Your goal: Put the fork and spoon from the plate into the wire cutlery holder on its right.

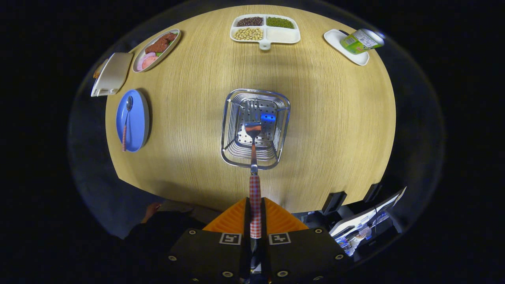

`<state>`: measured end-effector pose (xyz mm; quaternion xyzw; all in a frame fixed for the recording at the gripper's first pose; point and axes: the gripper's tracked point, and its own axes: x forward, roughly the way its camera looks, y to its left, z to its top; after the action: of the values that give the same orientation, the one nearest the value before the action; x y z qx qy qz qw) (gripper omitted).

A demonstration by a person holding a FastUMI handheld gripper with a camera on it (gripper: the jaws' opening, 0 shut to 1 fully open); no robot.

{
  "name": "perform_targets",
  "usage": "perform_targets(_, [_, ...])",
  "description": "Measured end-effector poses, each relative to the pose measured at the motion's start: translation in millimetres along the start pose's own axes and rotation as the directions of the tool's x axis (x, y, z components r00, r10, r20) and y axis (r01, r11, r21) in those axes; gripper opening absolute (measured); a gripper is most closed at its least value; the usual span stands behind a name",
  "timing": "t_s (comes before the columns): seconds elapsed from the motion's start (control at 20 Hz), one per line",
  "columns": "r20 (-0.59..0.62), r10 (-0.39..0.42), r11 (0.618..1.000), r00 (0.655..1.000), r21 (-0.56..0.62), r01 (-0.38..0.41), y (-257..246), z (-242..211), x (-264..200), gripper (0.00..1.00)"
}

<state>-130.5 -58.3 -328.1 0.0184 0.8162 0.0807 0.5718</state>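
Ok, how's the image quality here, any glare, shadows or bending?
Gripper view: fisheye bends the round table into an egg; glare glints off the wire cutlery holder; a soft shadow lies around it; the gripper, shut on the fork, stays sharp.

Cutlery and dishes, counted

One fork (254, 157), one spoon (126, 122), one holder (236, 154), one blue plate (136, 126), three white dishes, one can (361, 40).

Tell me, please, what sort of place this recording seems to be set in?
Probably a staged dining setup: a round wooden table carries a divided dish of beans, a blue plate with a spoon, and a wire cutlery holder. The gripper is shut on the fork, above the holder.
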Motion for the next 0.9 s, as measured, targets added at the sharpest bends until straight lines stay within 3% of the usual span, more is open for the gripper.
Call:
perform_targets(0.3, [-0.01,0.023,1.0,1.0,0.011,-0.023,1.5,13.1,-7.0,0.13])
perform_targets(0.9, [0.162,0.082,0.986,0.983,0.128,-0.103,10.4,34.7,-38.1,0.14])
